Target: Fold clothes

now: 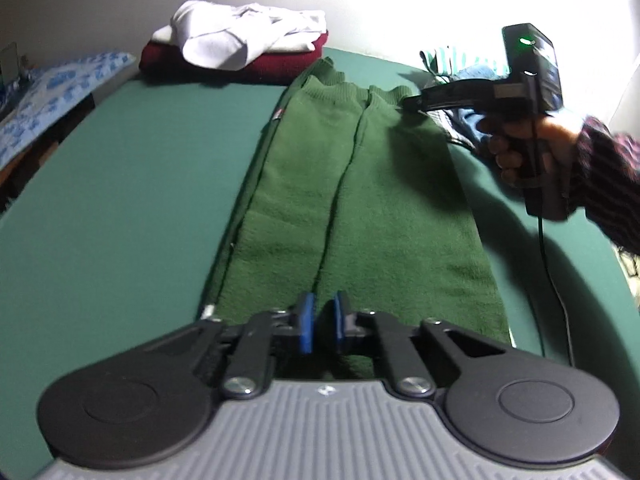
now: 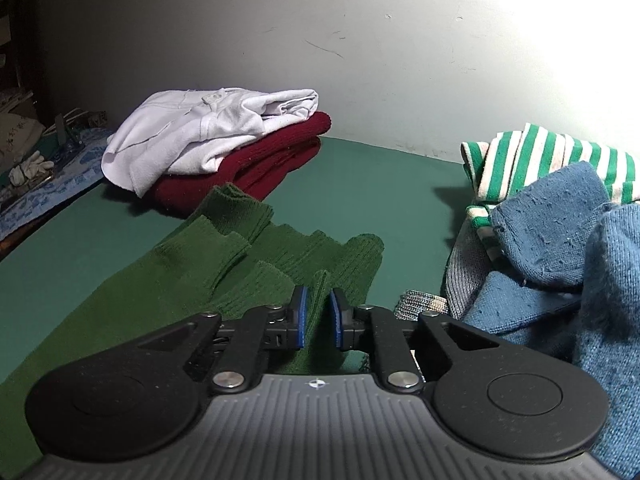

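Blue-padded left gripper, jaws nearly together, pads apart with nothing visibly pinched, poised over near end of green sweater spread lengthwise on teal table. Right gripper, narrowly parted astride a cuff fold, grip uncertain. Folded white and maroon clothes stacked behind.

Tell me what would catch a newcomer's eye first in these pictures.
The dark green knitted garment lies folded lengthwise down the middle of the teal table surface, between the two grippers. At the far edge a crumpled white shirt sits on a folded maroon sweater. To the right, a green-and-white striped top and blue knitwear lie heaped together.
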